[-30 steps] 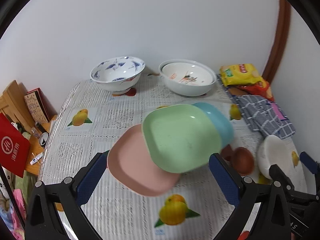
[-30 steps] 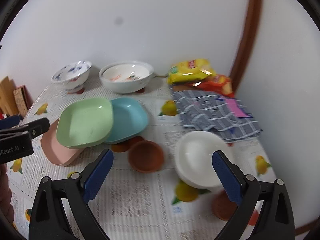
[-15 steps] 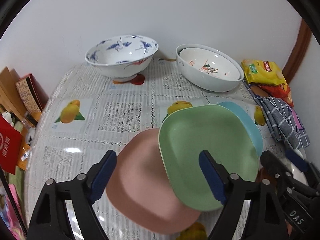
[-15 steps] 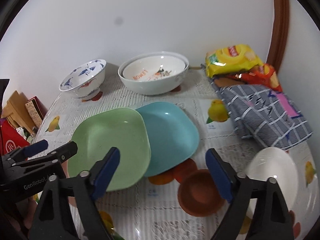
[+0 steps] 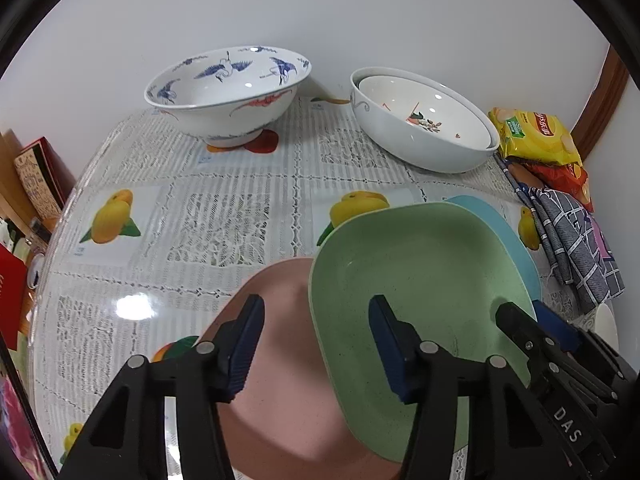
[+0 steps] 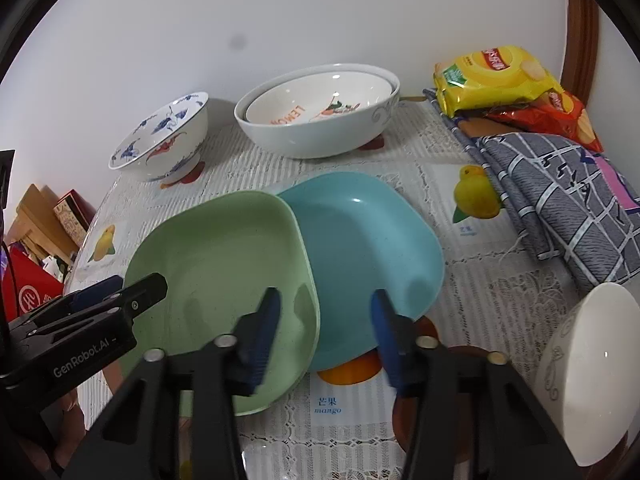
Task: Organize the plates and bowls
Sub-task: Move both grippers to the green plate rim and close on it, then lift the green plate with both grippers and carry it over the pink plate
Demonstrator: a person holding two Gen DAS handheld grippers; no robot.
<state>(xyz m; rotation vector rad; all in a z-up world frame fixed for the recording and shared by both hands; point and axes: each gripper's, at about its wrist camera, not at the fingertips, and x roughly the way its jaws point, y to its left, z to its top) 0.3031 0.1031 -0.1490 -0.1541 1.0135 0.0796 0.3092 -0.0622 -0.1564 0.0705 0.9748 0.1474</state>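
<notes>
A green plate (image 5: pixel 420 268) (image 6: pixel 224 264) overlaps a pink plate (image 5: pixel 280 380) on its left and a blue plate (image 6: pixel 360 240) (image 5: pixel 504 232) on its right. My left gripper (image 5: pixel 316 344) is open and straddles the green plate's left rim above the pink plate. My right gripper (image 6: pixel 324 332) is open and straddles the seam between the green and blue plates. A blue-and-white bowl (image 5: pixel 228 92) (image 6: pixel 164 144) and two nested white bowls (image 5: pixel 424 120) (image 6: pixel 320 116) stand at the back.
A white bowl (image 6: pixel 588 376) and a brown dish (image 6: pixel 404 412) sit at the near right. A checked cloth (image 6: pixel 560 196) and snack bags (image 6: pixel 496 76) lie at the back right. Boxes (image 5: pixel 36 176) stand beyond the table's left edge.
Both grippers have moved forward and down towards the plates. Each has narrowed its opening. The plates have not moved.
</notes>
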